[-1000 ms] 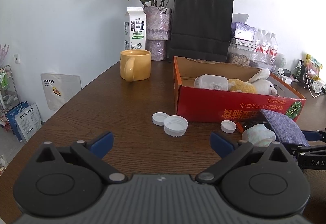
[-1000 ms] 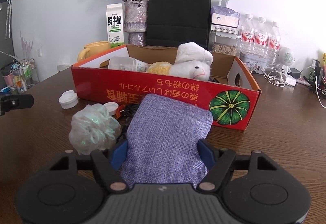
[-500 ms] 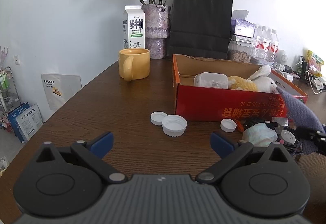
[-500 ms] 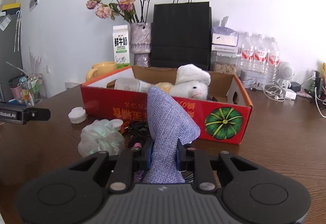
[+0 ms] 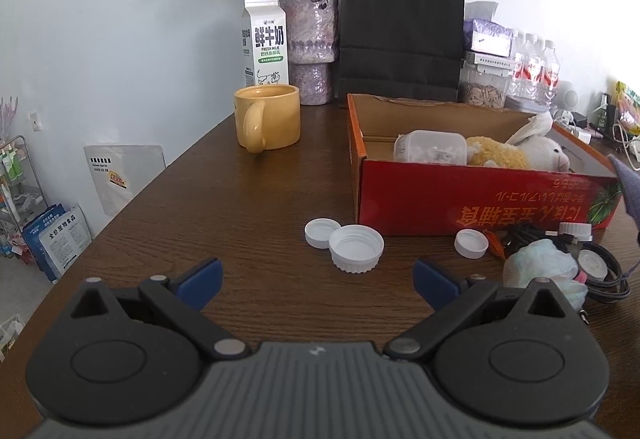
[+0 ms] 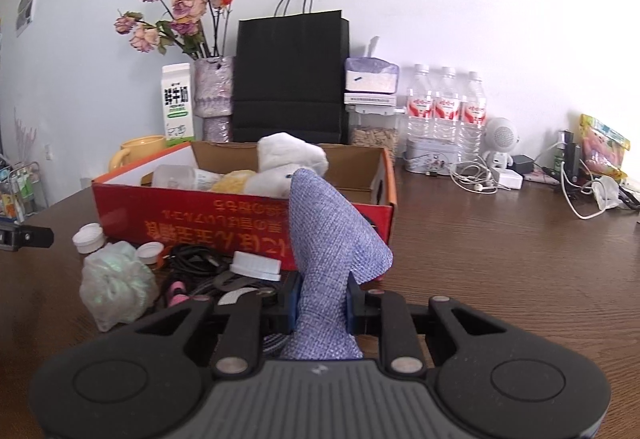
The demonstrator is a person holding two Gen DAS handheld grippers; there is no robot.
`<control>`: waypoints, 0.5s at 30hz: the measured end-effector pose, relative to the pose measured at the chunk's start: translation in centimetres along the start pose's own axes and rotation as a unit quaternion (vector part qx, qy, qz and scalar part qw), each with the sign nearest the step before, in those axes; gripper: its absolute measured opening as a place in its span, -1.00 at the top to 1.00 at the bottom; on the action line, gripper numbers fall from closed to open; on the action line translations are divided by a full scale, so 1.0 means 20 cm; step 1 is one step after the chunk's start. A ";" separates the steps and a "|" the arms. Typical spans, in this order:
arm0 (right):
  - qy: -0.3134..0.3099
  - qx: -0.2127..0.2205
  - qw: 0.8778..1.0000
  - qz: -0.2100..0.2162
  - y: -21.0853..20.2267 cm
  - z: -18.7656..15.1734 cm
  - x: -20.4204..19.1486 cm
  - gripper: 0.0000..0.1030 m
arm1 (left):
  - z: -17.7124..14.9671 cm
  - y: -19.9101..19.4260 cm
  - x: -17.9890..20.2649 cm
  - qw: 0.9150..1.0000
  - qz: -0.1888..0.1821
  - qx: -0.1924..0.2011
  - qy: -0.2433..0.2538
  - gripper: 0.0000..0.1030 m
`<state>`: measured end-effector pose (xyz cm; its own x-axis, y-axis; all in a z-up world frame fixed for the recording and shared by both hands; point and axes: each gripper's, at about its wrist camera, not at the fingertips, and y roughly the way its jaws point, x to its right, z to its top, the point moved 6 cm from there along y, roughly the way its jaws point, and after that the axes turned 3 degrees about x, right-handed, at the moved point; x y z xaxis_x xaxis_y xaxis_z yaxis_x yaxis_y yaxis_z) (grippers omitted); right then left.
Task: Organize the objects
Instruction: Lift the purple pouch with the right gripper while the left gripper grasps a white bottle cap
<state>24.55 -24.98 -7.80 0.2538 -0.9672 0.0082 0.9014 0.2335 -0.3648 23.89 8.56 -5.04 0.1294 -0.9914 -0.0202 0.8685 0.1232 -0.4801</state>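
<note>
My right gripper (image 6: pixel 322 303) is shut on a blue-grey fabric pouch (image 6: pixel 332 239), which stands pinched upright off the table in front of the red cardboard box (image 6: pixel 224 215); its tip shows at the right edge of the left wrist view (image 5: pixel 628 183). The box (image 5: pixel 480 199) holds a plush toy (image 5: pixel 536 151) and a plastic container (image 5: pixel 432 147). White caps (image 5: pixel 356 247) lie ahead of my left gripper (image 5: pixel 316 279), which hangs open over the table with nothing between its fingers. A crumpled plastic wad (image 6: pixel 116 279) and black cables (image 6: pixel 196 263) lie left of the pouch.
A yellow mug (image 5: pixel 268 117), milk carton (image 5: pixel 264 43), flower vase (image 5: pixel 312 47) and black paper bag (image 5: pixel 400 31) stand behind the box. Water bottles (image 6: pixel 444 107), earphones and chargers (image 6: pixel 480 179) sit at the back right. The table edge (image 5: pixel 140 199) runs along the left.
The right gripper closed on the flat-lying pouch, raised it upright and shifted right, uncovering cables and a cap beneath. The left gripper edged forward toward the caps.
</note>
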 end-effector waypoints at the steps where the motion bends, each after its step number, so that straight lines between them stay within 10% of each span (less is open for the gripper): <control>1: 0.002 0.000 1.000 -0.002 0.00 0.00 0.01 0.63 | 0.00 0.02 0.00 1.000 0.000 -0.003 0.004 -1.00; 15: 0.002 -0.016 1.000 0.001 0.03 -0.01 0.01 0.62 | 0.02 0.26 0.07 0.999 -0.007 -0.033 -0.001 -1.00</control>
<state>24.94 -25.00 -8.24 0.2535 -0.9673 0.0041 0.8896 0.2315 -0.3938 28.89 7.79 -7.23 0.1195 -0.9928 -0.0117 0.8366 0.1070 -0.5372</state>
